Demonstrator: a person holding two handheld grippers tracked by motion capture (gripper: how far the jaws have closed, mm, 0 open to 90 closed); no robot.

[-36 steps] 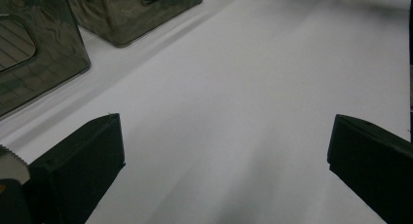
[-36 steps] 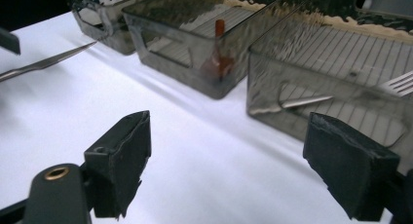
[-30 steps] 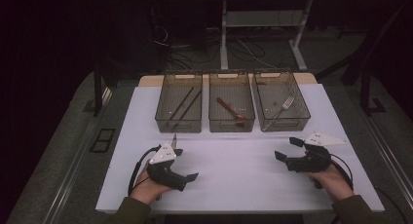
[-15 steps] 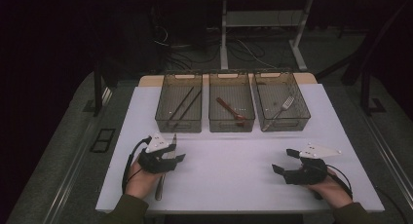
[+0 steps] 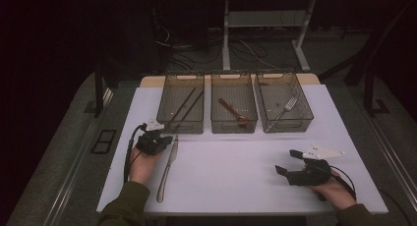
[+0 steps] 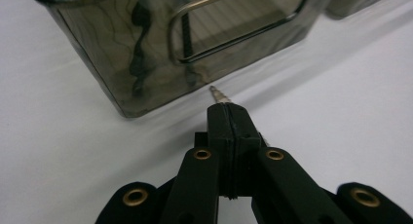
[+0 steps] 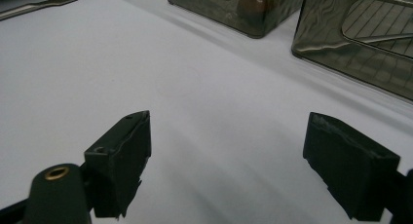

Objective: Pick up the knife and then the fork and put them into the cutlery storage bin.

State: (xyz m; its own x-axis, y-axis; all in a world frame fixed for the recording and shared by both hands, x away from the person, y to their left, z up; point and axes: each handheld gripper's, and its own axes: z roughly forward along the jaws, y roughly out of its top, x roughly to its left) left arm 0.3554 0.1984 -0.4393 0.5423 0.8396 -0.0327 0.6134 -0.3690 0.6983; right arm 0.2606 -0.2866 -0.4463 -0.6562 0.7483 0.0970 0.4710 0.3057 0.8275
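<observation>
A table knife lies lengthwise on the white tabletop, left of centre. My left gripper is at the knife's far end, just in front of the left bin. Its jaws have just been closing and now stand shut on the blade. In the left gripper view the serrated tip pokes out beyond the closed left gripper, close to the bin wall. My right gripper rests at the near right, open, with nothing between its fingers.
Three smoky clear bins stand in a row at the back. The left one holds dark chopsticks, the middle bin a brown spoon, the right bin a fork. Bare white surface lies between the two hands.
My left gripper has moved away from the near edge toward the left bin and closed. The knife now shows along its length. The right gripper shifted slightly nearer, still open.
</observation>
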